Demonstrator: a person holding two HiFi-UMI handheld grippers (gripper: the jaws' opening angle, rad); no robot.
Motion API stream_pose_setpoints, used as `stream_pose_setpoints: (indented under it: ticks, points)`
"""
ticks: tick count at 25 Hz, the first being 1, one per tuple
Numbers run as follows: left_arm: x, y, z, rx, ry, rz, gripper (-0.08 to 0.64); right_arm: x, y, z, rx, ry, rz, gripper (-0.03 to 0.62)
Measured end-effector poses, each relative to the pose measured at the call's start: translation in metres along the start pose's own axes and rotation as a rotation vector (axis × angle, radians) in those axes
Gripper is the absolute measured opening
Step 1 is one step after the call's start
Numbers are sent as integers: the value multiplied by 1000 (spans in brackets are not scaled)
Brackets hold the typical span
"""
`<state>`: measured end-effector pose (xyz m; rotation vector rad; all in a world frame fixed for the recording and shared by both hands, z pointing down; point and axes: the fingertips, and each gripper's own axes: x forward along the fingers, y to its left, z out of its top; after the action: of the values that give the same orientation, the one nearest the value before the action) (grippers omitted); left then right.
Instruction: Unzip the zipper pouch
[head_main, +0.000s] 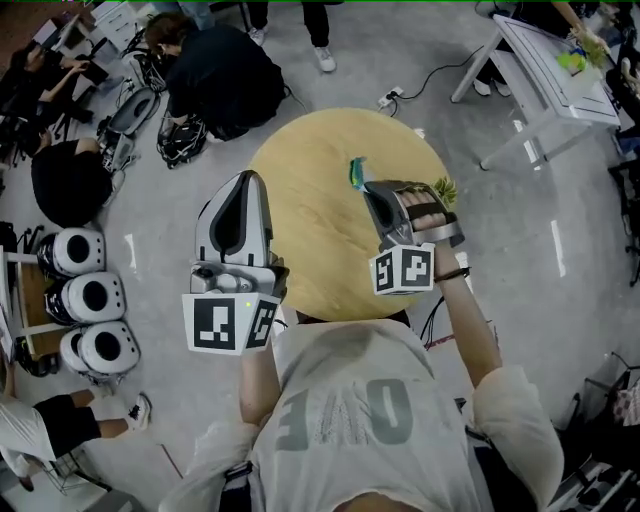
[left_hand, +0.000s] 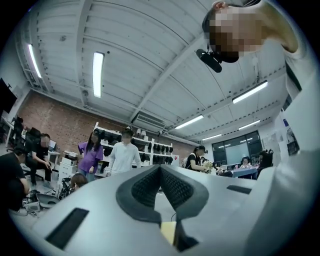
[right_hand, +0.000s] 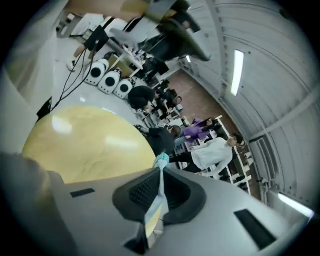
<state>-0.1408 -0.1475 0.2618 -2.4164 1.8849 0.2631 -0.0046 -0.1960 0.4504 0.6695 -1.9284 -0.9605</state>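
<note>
Head view: right hand-held gripper (head_main: 369, 188) pinches the teal pouch (head_main: 356, 172) edge-on over the surface (head_main: 310, 240) middle. Left hand-held gripper (head_main: 247, 180) is at the surface's left rim, well apart.
Left gripper view: jaws pressed together, empty.
Right gripper view: pouch runs along the jaws, past the tips.

Your head camera looks steeply down past your chest onto the table (head_main: 310, 240). The camera on your left gripper (head_main: 248, 180) sits close behind its jaws, tilted up at the ceiling (left_hand: 150, 60). The one on your right gripper (head_main: 360, 185) faces down across that same table. Both gripper views catch the person in white (left_hand: 125, 155).
</note>
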Motion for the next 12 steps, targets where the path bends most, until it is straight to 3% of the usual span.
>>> stream_pose_setpoints:
  ticks: [2,6,12]
  points:
    - [-4,5,-1,22,1,10,26,16,26,-4,-23,22,52,34]
    - [-14,19,-13,41,28,47,26,40,77,-7,28,43,141,34]
    - [-22,38,-30,34,84,79,26,59,123,9,207,53,240,34]
